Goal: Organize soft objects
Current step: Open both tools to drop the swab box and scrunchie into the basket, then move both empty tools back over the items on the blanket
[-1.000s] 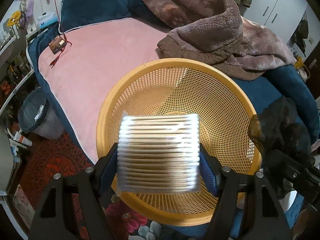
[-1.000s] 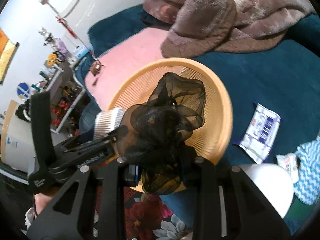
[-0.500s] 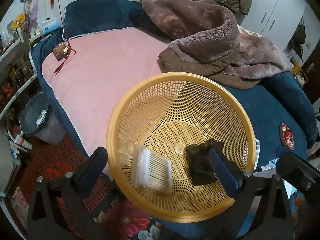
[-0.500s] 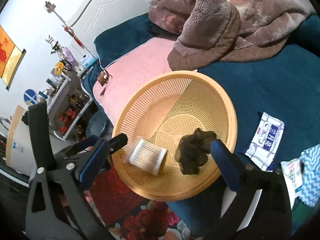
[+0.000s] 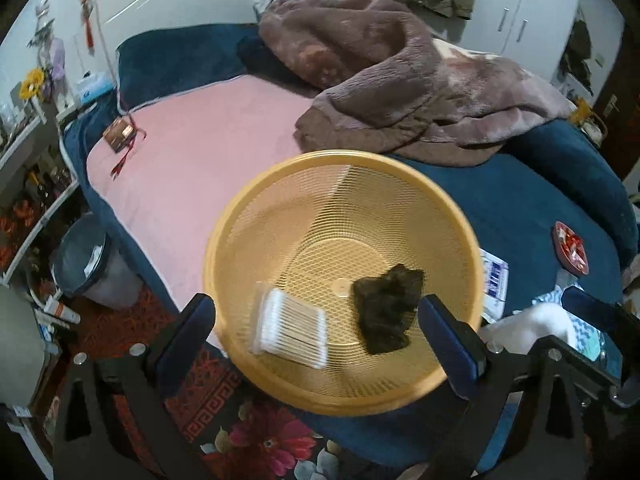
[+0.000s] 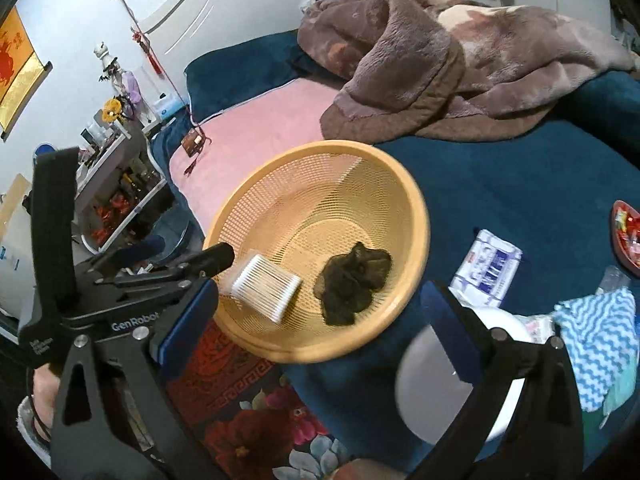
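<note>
Only right wrist shows the left gripper (image 6: pixel 192 258) sideways.

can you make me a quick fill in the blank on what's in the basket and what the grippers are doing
1. The pack of cotton swabs lies inside the yellow ____.
2. The black mesh puff lies to the ____ of the swabs in the left wrist view.
3. Both the left gripper and right gripper are ____ and empty.

Missing words: basket; right; open
</note>
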Tool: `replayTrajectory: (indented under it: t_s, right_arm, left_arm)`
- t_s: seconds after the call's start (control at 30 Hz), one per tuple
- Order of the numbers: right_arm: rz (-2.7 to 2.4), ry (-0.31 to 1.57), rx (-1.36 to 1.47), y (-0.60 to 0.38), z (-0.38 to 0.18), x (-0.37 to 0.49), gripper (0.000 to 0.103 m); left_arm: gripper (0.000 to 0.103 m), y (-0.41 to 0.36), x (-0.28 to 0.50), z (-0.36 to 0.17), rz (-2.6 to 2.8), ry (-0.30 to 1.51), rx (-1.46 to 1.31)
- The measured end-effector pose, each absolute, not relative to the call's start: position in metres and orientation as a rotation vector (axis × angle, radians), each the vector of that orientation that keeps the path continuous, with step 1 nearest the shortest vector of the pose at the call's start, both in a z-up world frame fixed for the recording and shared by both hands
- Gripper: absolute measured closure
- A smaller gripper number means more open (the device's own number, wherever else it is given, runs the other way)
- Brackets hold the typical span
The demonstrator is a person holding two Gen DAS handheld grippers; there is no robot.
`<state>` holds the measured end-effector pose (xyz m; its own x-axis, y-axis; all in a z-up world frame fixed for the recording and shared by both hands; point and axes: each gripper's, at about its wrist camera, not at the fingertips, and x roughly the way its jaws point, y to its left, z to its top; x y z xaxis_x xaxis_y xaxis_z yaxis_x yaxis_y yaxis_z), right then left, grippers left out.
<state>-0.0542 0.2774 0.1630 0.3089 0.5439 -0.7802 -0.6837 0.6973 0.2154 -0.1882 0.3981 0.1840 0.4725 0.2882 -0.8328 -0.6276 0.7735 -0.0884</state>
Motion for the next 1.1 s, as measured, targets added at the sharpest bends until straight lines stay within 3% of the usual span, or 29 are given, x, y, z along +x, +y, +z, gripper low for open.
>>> replayTrajectory:
  t_s: [1.1]
  right_arm:
    - [0.551,0.9,0.064,0.054,0.173,-0.047,0.001]
  left_arm:
    - [0.001,0.191,-0.088,0.198,0.305,0.957,-0.198]
